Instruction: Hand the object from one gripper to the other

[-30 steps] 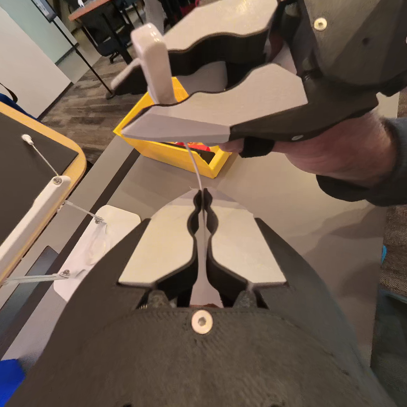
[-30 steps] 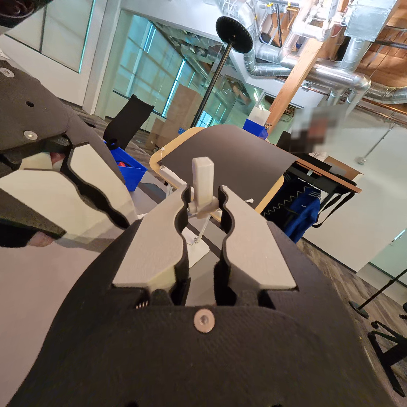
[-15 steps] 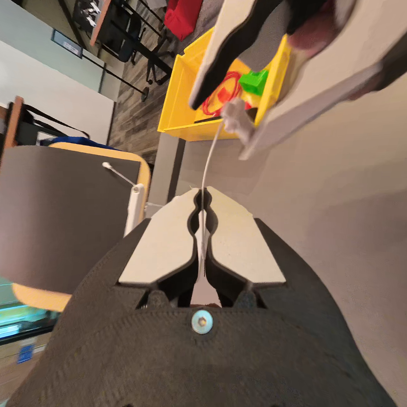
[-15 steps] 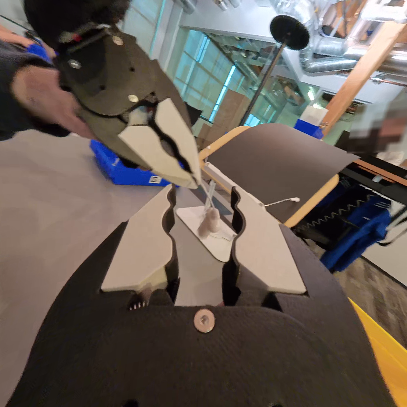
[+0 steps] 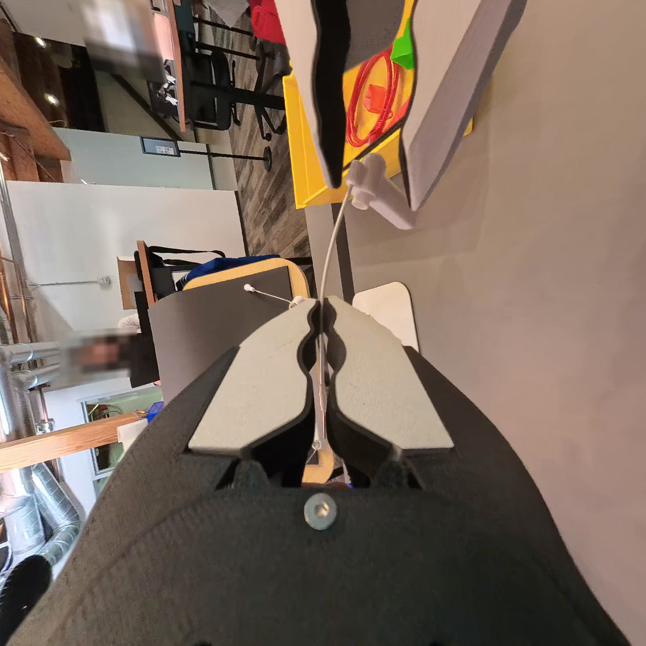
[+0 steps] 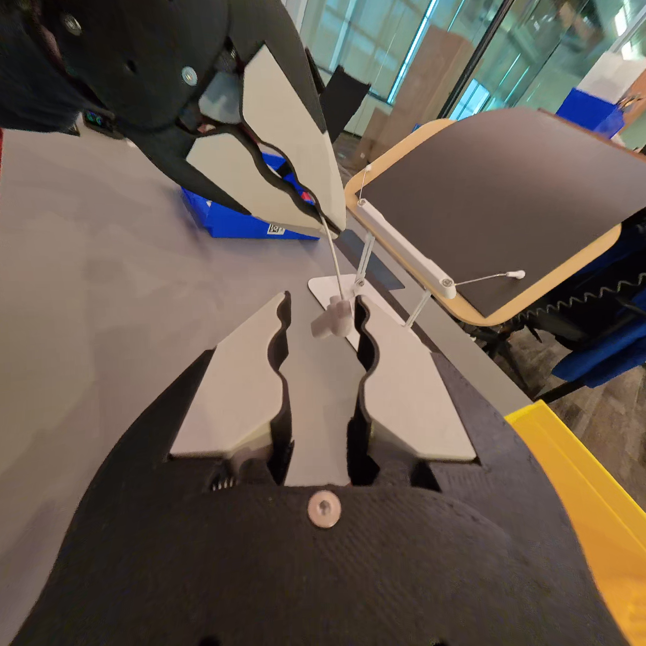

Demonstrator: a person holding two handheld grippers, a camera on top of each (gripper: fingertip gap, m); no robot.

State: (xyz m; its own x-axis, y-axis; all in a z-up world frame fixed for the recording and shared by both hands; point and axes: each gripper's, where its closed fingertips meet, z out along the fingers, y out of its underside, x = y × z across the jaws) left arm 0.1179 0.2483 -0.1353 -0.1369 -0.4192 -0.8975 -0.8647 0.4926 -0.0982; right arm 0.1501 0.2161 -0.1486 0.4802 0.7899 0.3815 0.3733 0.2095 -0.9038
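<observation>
1. Left wrist view: my left gripper [image 5: 321, 307] has its fingers clamped together on the thin white wire of the object [image 5: 370, 188]. The wire runs forward out of the tips to the white plastic block at its far end, held in the air above the grey tabletop [image 5: 524, 314]. My right gripper [image 5: 370, 174] shows at the top with its fingers apart, one each side of the block; the block lies against the right-hand finger, but nothing is squeezing it. A yellow bin [image 5: 304, 140] holding a red cable sits behind.

2. Right wrist view: my right gripper [image 6: 323, 304] is spread wide and holds nothing. The object [image 6: 335, 316] hangs just at the fingertips, close to the right-hand finger [image 6: 402, 377]. My left gripper [image 6: 328, 223] pinches the wire from above. A blue bin [image 6: 241, 220] sits behind it.

3. Step in hand: as I judge it, the transfer into my left gripper is finishing. Next I should draw the right gripper back clear of the block without snagging it.

4. Against a second ago: then my right fingers were clamped on the block, standing upright. Now they have let go, and the block dangles from the wire.
</observation>
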